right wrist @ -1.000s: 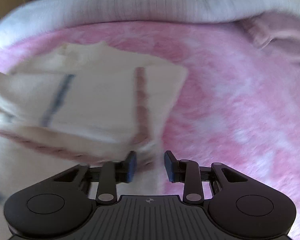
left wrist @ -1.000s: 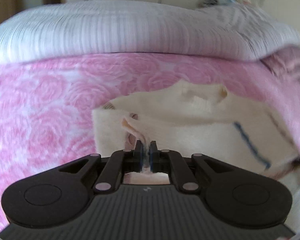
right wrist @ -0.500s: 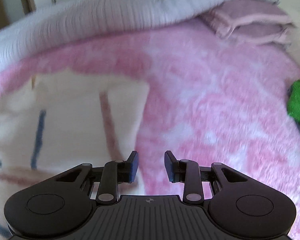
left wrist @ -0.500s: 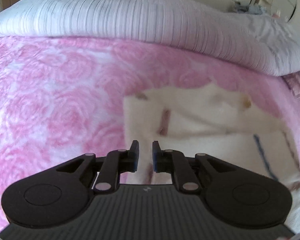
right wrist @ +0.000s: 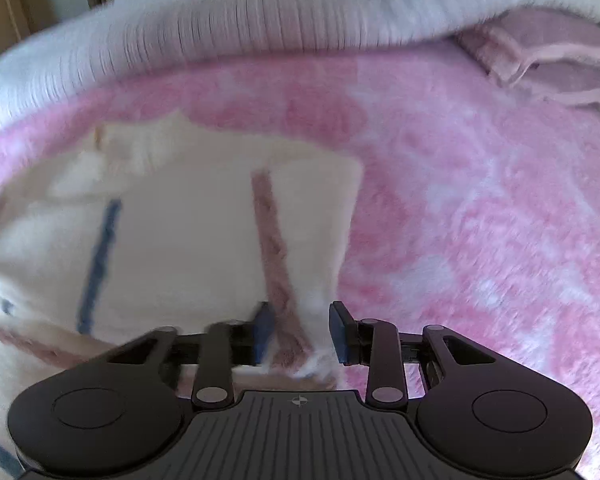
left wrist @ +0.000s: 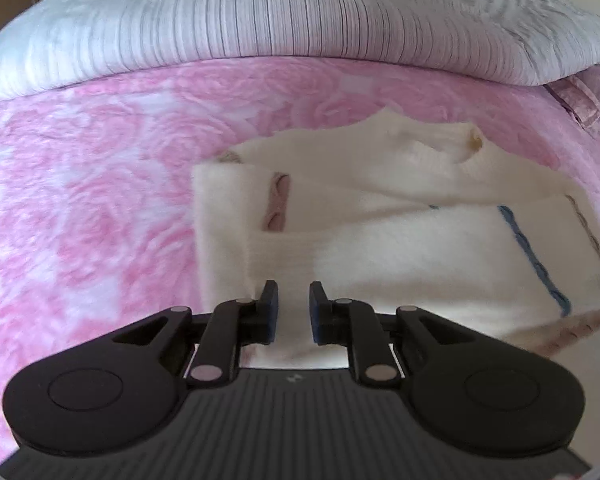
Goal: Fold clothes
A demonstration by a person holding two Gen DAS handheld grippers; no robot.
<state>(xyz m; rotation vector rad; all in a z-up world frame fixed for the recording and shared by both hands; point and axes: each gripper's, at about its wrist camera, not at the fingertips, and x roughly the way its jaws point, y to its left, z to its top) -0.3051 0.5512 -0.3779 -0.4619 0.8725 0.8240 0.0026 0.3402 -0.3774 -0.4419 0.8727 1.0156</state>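
You're looking across a bed covered by a pink rose-patterned fleece blanket [left wrist: 100, 200]. Along its far edge lies a rolled white ribbed quilt [left wrist: 260, 20]. At the far right you can see a folded mauve blanket [right wrist: 548, 64], partly tucked under the quilt's end, its trim edges showing.

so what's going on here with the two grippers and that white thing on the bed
A person is folding a cream sweater on a pink rose-patterned blanket, with a handheld gripper in each hand. The sweater lies partly folded, with blue and pink stripes showing. The left gripper is open over its near left edge, and the right gripper is open around its near right edge. Neither is clamping the fabric.
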